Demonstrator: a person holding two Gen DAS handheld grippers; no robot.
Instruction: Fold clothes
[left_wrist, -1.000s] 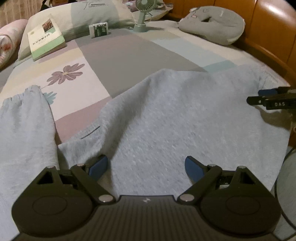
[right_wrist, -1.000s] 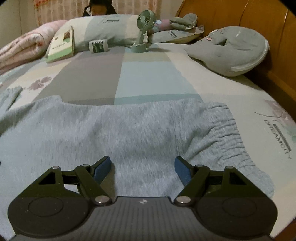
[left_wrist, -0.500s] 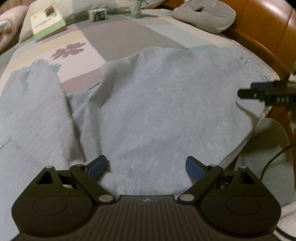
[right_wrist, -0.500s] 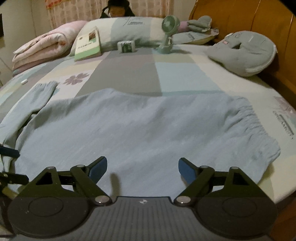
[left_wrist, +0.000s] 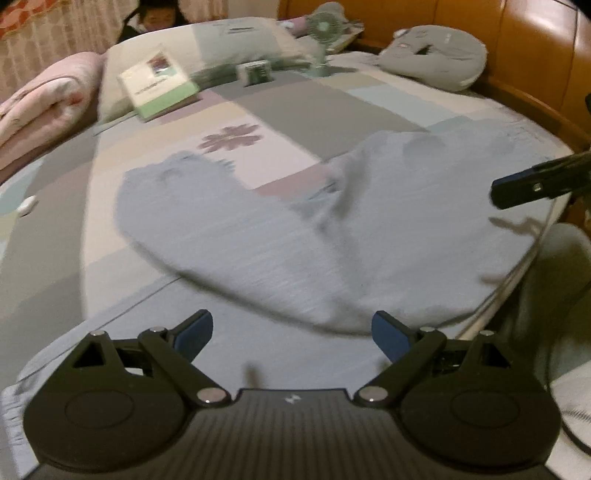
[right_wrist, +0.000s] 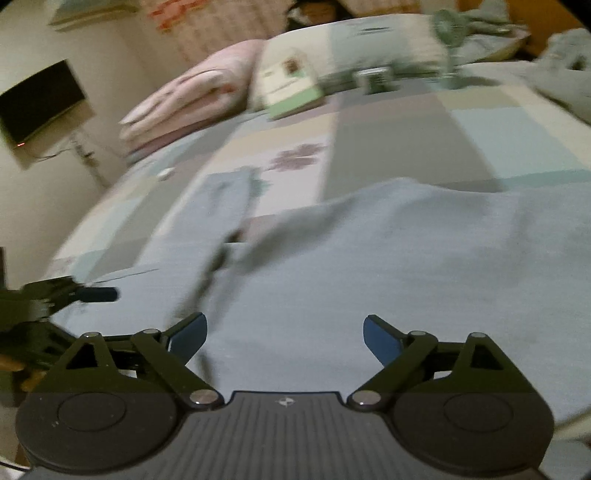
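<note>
- The light blue-grey garment lies spread over the near part of the bed; motion blur smears its folds and its shape is hard to read.
- The left gripper has its fingers spread wide, gripping nothing.
- The right gripper has its fingers opening, with only cloth lying below them.
- On the far side, a book, a small fan and a grey cushion are soft-edged; the bed's right edge is cut off.
</note>
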